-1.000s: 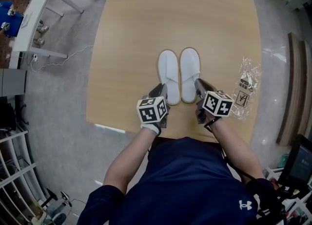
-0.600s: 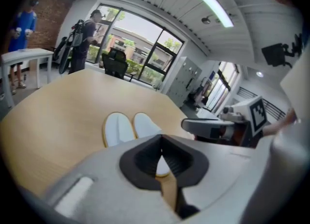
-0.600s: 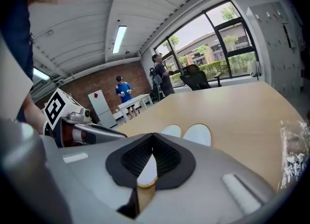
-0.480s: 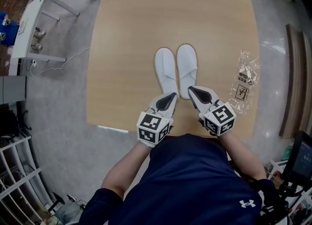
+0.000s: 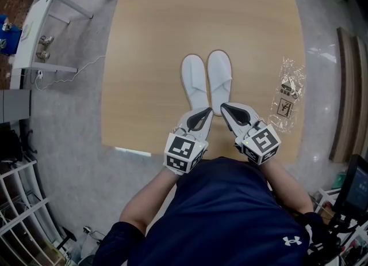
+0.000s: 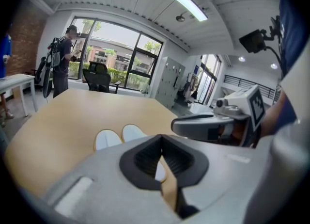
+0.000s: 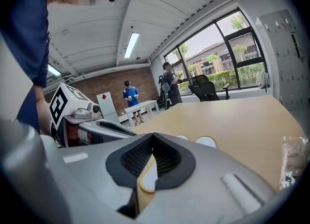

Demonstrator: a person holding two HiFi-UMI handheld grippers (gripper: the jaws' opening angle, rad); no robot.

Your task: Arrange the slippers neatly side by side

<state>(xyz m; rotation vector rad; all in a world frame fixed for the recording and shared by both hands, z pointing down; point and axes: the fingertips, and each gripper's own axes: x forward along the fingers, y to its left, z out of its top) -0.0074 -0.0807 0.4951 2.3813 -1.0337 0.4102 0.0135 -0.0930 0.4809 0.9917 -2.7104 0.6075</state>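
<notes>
Right around the middle of the table (image 5: 149,40) you've got the two white slippers (image 5: 207,82) lying side by side. Their inner edges are touching and their ends line up pretty evenly, and both run lengthwise from the table's near edge toward the far edge.

The left tongs (image 5: 204,112) and right tongs (image 5: 225,107) are both up over the near part of the table, just short of the slippers' near ends. They angle in toward each other and aren't touching anything. Each gripper view shows its tongs fully closed with nothing pinched between them, just slipper and table showing past the tips.

Over by the table's right edge sits a crinkly clear plastic bag (image 5: 289,93), well apart from the slippers.
</notes>
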